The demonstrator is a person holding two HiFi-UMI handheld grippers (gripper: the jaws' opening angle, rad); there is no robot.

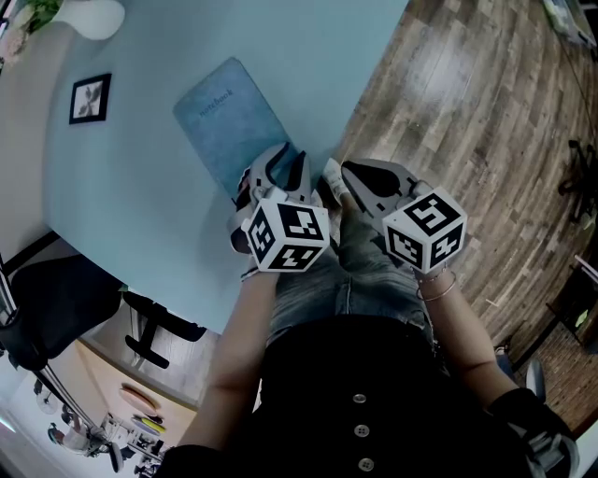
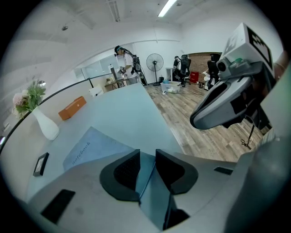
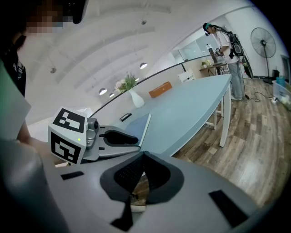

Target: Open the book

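Observation:
A blue notebook (image 1: 234,117) lies closed on the pale blue table (image 1: 140,205), its near corner at the table's edge. My left gripper (image 1: 285,166) sits at that corner. In the left gripper view the notebook (image 2: 86,152) runs away to the left, and its corner edge stands between the parted jaws of the left gripper (image 2: 148,157) without the pads visibly pressing on it. My right gripper (image 1: 334,174) hovers just to the right, off the table's edge over the person's lap. Its jaws (image 3: 142,157) meet at the tips with nothing between them. From that side the left gripper (image 3: 118,136) rests on the notebook (image 3: 136,125).
A white vase (image 1: 89,17) with flowers and a small black picture frame (image 1: 90,98) stand at the table's far left. An orange box (image 2: 72,108) lies further back. Wooden floor (image 1: 467,112) lies right of the table. A person (image 3: 229,50) and a fan (image 2: 154,61) stand in the distance.

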